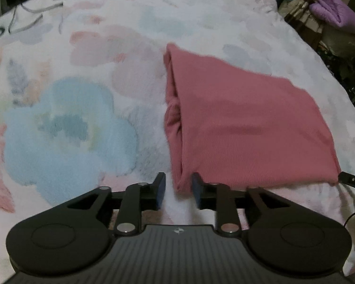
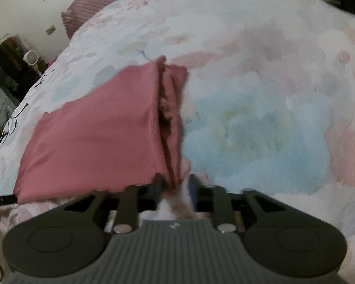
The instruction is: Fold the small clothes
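A pink garment (image 1: 243,123) lies folded on the floral blanket (image 1: 71,118), its layered open edge on the left in the left wrist view. My left gripper (image 1: 178,190) is open, its fingers on either side of the garment's near left corner. In the right wrist view the same garment (image 2: 94,137) lies to the left with its layered edge on the right. My right gripper (image 2: 174,189) is open at the garment's near right corner, which sits between the fingers. The other gripper's tip (image 1: 352,179) shows at the garment's right corner.
The floral blanket (image 2: 260,123) covers a bed. A ribbed pink pillow (image 2: 101,0) lies at the head. Purple cloth (image 1: 336,11) and clutter stand beyond the right edge of the bed. Dark cables (image 1: 28,21) lie on the far left of the blanket.
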`<state>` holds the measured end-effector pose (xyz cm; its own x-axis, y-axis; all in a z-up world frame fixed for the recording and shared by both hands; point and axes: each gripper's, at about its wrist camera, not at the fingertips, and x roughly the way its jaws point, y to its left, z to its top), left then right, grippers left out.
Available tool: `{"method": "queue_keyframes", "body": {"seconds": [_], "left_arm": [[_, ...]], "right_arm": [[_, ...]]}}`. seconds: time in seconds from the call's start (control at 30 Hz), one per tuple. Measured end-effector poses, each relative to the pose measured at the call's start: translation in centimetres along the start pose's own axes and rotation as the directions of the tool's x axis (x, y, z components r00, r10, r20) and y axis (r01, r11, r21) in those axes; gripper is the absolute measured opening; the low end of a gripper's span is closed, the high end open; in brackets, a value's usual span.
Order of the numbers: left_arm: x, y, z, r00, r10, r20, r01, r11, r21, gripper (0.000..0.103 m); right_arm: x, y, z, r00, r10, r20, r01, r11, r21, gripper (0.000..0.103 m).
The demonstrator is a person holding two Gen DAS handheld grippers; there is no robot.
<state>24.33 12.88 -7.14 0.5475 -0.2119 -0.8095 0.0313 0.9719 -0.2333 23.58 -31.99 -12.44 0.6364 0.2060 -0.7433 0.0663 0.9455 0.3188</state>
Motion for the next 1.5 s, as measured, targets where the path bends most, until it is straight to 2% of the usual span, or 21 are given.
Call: {"method": "queue_keyframes", "body": {"seconds": [0.07,0.13,0.27,0.37,0.43,0.6,0.77,0.9,1.0,1.13,1.17,1.2,1.23,1.3,1.37,1.4,1.5], "left_arm": [[-1.0,-0.4,0.4,0.999,0.011,0.043,-0.011,1.000,0.004,0.052],[-2.1,-0.5,0.9,0.995,0.022,0.096,-0.023,1.000,0.015,0.059],[-2.0,-1.4,3.1,0.987,0.032,0.156,-0.036,0.999,0.022,0.063],[-1.2,-1.4,4.8,0.984,0.019,0.176,-0.021,1.000,0.009,0.063],[-0.6,-1.2,6.0,0.982,0.003,0.187,-0.002,1.000,-0.004,0.063],[1.9,0.0,7.8,0.985,-0.046,0.167,0.055,0.997,-0.047,0.063],[4.9,0.9,8.9,0.993,-0.027,0.117,0.036,0.996,-0.077,0.063],[6.9,1.6,9.4,0.997,-0.020,0.075,0.028,0.994,-0.107,0.063],[7.8,2.3,9.4,0.998,-0.026,0.053,0.033,0.990,-0.138,0.063],[8.7,2.6,9.3,1.000,-0.016,0.020,0.018,0.990,-0.143,0.063],[8.8,2.6,9.2,1.000,-0.014,0.017,0.017,0.990,-0.140,0.063],[8.9,2.7,9.1,1.000,-0.014,0.017,0.016,0.990,-0.142,0.063],[9.0,2.7,9.1,1.000,-0.014,0.015,0.016,0.989,-0.147,0.063],[9.1,2.7,9.0,1.000,-0.015,0.014,0.017,0.988,-0.156,0.063],[9.2,2.7,8.9,1.000,-0.015,0.015,0.017,0.988,-0.156,0.063],[9.1,2.6,8.9,1.000,-0.014,0.016,0.016,0.988,-0.155,0.063],[9.1,2.7,8.9,1.000,-0.020,0.020,0.023,0.988,-0.156,0.063]], "right_arm": [[-1.0,0.6,0.5,1.000,-0.010,0.028,0.011,1.000,-0.028,0.037],[-2.1,1.0,1.0,0.998,0.000,0.058,0.003,0.999,-0.043,0.051],[-2.6,1.5,2.5,0.996,0.000,0.089,0.005,0.998,-0.065,0.057],[-2.0,1.4,3.9,0.995,0.014,0.094,-0.012,1.000,-0.022,0.066],[-1.3,1.6,4.9,0.995,0.014,0.097,-0.015,1.000,0.005,0.075],[1.7,1.5,7.5,0.996,0.041,0.084,-0.045,0.998,0.053,0.078],[5.1,0.1,9.7,0.996,0.073,0.057,-0.082,0.980,0.181,0.078],[8.1,-1.0,11.3,0.995,0.093,0.048,-0.101,0.970,0.220,0.078],[11.0,-2.7,12.1,0.986,0.166,0.028,-0.166,0.935,0.315,0.078],[14.0,-4.5,12.2,0.975,0.221,0.029,-0.214,0.889,0.405,0.078],[14.4,-4.8,12.2,0.971,0.236,0.041,-0.230,0.875,0.425,0.077],[14.7,-5.1,12.2,0.967,0.247,0.052,-0.245,0.864,0.440,0.067],[15.0,-5.3,12.3,0.966,0.254,0.053,-0.251,0.860,0.445,0.047],[15.6,-5.4,12.2,0.958,0.284,0.038,-0.270,0.850,0.453,0.029],[15.9,-5.6,12.0,0.950,0.310,0.044,-0.294,0.836,0.463,0.023],[15.8,-5.6,12.1,0.950,0.308,0.049,-0.295,0.839,0.457,0.014],[15.0,-5.2,12.2,0.950,0.303,0.074,-0.303,0.843,0.445,0.010]]}}
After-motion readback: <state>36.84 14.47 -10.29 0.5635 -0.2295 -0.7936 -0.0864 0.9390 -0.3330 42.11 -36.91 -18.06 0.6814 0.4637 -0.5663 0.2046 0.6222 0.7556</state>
